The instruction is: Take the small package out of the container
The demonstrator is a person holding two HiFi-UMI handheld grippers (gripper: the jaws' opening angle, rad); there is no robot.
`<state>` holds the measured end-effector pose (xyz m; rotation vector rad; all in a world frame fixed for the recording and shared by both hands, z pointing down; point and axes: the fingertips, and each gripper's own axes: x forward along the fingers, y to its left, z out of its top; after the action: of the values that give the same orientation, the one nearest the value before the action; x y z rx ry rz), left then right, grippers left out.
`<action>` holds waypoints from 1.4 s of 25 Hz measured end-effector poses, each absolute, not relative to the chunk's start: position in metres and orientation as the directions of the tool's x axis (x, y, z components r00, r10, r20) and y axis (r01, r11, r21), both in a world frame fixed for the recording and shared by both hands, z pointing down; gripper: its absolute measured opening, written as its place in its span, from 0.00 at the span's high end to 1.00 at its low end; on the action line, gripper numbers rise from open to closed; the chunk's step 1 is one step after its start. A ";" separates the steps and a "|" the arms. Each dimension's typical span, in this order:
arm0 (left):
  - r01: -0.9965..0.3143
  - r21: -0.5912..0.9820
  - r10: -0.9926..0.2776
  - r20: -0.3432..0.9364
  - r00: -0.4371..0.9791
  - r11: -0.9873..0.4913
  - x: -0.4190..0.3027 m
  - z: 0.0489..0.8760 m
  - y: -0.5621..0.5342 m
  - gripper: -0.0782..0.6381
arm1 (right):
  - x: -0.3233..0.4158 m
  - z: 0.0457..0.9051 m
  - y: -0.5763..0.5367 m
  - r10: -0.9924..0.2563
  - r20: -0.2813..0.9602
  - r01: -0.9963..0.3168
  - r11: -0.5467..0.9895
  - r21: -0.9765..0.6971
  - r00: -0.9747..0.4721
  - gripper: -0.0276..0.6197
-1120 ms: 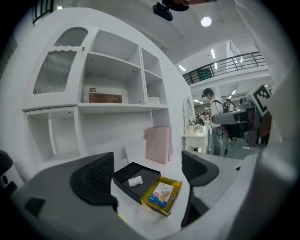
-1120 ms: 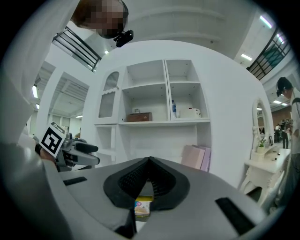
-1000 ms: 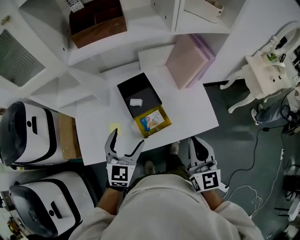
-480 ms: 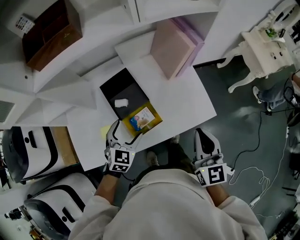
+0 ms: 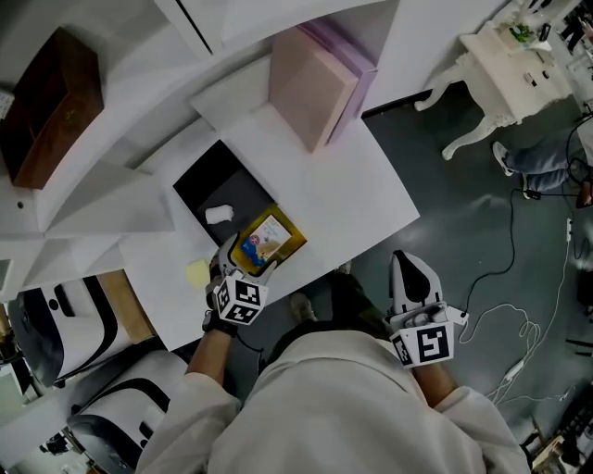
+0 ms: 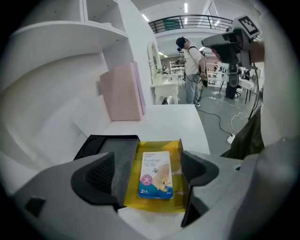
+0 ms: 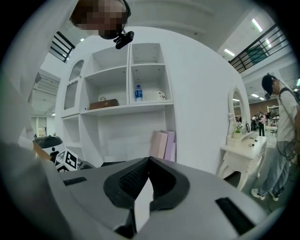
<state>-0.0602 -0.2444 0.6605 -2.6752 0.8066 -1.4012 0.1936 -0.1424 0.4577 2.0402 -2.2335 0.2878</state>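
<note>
Blue-white package [image 6: 155, 175] in yellow container [image 6: 177, 161], between wide left tongs [image 6: 149, 165], right tongs [image 7: 149, 165] closed

Big open hall, prob. a research lab w/ a mock home set. White shelf unit [image 7: 131, 93], dressing table [image 7: 241, 149] w/ mirror [image 7: 236, 110], plain white table [image 5: 352, 185]. Strip lights [image 6: 186, 8] overhead, mezzanine railing [image 6: 197, 21], cables [image 5: 512, 231] loose on grey floor [image 5: 463, 213], another person [image 6: 191, 70] standing further back.

A pink box [image 5: 310, 88] stood at the far edge of the white table [image 5: 357, 190], and a yellow note [image 5: 196, 272] lay near its left edge. A white dressing table [image 5: 505, 60] and cables [image 5: 528, 319] were on the floor.
</note>
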 end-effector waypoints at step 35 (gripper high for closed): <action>-0.372 -0.078 -0.177 0.954 0.241 -0.925 -0.060 0.796 -0.247 0.29 | 0.250 0.481 -0.158 -0.961 0.274 -0.997 0.030 -0.075 -0.049 0.92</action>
<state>-0.0596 -0.2471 0.7965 -2.5989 0.5816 -1.9604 0.2499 -0.1575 0.4805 2.0586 -2.1430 0.3696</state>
